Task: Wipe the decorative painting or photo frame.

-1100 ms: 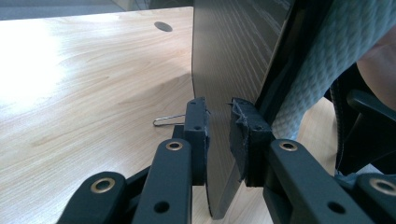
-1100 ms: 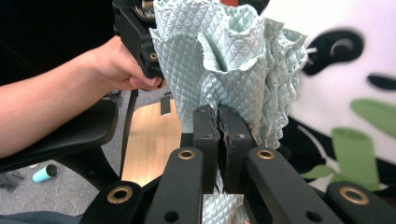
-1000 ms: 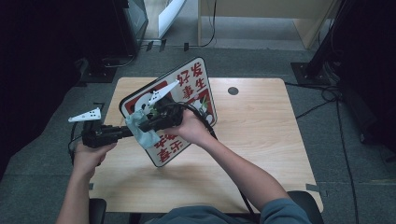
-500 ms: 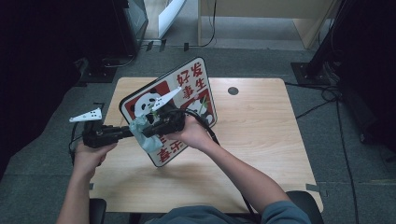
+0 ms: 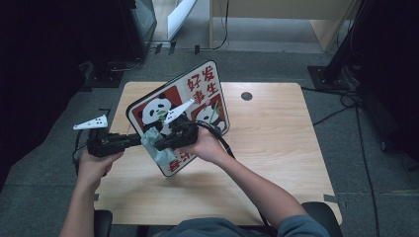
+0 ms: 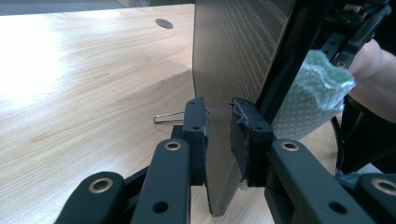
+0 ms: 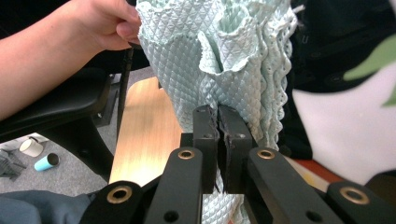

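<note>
A board printed with pandas and red characters [image 5: 197, 94] stands tilted on its lower edge on the wooden table [image 5: 276, 148]. My left gripper [image 5: 141, 139] comes in from the left and is shut on the board's left edge. The left gripper view shows its pads [image 6: 196, 126] on either side of the board's grey back [image 6: 233, 56]. My right gripper [image 5: 160, 145] is shut on a pale green quilted cloth [image 5: 153, 145], which is pressed against the board's printed face near that edge. In the right gripper view the bunched cloth [image 7: 210, 56] rises out of the closed right gripper [image 7: 217, 126].
A round cable hole [image 5: 246, 96] sits in the table's far right part. A thin bent wire [image 6: 168, 116] lies on the table behind the left jaws. Cables trail on the floor at right [image 5: 346, 103]. Two small cups [image 7: 39, 154] stand on the floor beside the chair.
My right gripper with the cloth has slid a little down the board's face toward the person. The left gripper and the board have hardly moved.
</note>
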